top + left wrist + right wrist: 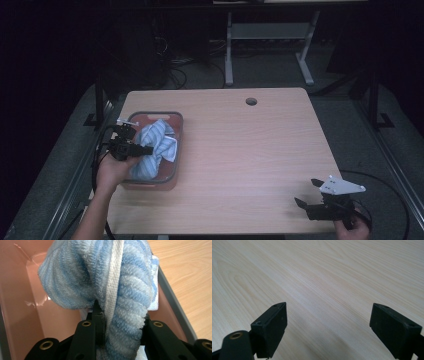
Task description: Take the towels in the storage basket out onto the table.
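At the left of the high view, the left tool [142, 150] is held in the person's left hand [111, 172], which comes in from the bottom edge, and it reaches over the near-left part of a pink rectangular plastic bin with a grey rim [176, 150]. The bin stands on the left part of the light wood-grain desk [250, 165], close to its left edge. Inside it lies a blue-and-white striped terry towel [156, 145], bunched and crumpled (its folds rise above the rim). The left tool's jaws are clamped on a thick fold of that towel: in the left gripper view the striped cloth [112, 290] is squeezed between the two black jaws and bulges above them, with the glossy pink bin wall [20, 310] to one side and the grey rim and bare desk [187, 277] to the other. Whether the towel's lower part touches the bin floor cannot be told.

The middle of the desk lies bare, with a small round hole [251, 101] near its far edge.

At the near-right corner, the right tool [306, 192] sits low over the desk in the person's right hand [352, 227], well apart from the bin. Its jaws stand wide with nothing between them; the right gripper view looks past them to plain wood grain [324, 277].
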Motion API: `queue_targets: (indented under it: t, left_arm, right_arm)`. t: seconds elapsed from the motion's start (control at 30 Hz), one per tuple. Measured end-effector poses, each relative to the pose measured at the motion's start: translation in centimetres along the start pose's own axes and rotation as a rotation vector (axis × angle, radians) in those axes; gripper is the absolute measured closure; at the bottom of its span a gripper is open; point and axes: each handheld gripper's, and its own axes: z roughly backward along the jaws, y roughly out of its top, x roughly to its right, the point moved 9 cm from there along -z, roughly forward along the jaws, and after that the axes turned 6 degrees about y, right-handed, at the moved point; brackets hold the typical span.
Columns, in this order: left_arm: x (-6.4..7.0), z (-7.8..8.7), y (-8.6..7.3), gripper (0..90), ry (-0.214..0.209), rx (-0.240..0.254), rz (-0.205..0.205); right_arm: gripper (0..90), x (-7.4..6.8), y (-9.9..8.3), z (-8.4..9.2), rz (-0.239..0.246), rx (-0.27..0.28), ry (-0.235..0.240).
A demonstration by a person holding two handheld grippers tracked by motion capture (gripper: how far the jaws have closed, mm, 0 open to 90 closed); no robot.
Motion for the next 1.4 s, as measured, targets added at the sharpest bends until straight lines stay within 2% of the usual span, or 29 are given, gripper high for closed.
queue_targets:
  t: [0.13, 0.4, 0.7, 1.4]
  left_arm:
    - [0.0, 0.4, 0.0, 70.1, -0.029, 0.008, 0.014]
    - [0.1, 1.5, 0.5, 70.1, -0.075, 0.053, 0.033]
    - [0.1, 2.9, 1.4, 70.1, -0.093, 0.09, 0.042]
    - [0.6, 6.5, 2.9, 70.1, -0.078, 0.142, 0.009]
  right_arm:
    - [13.8, 0.0, 0.0, 0.0, 0.002, 0.0, 0.002]
    - [13.8, 0.1, 0.1, 0.1, -0.002, 0.004, -0.005]
    - [13.8, 0.1, 0.1, 0.2, -0.003, 0.005, -0.009]
    - [13.8, 0.1, 0.1, 0.3, 0.002, 0.007, -0.011]
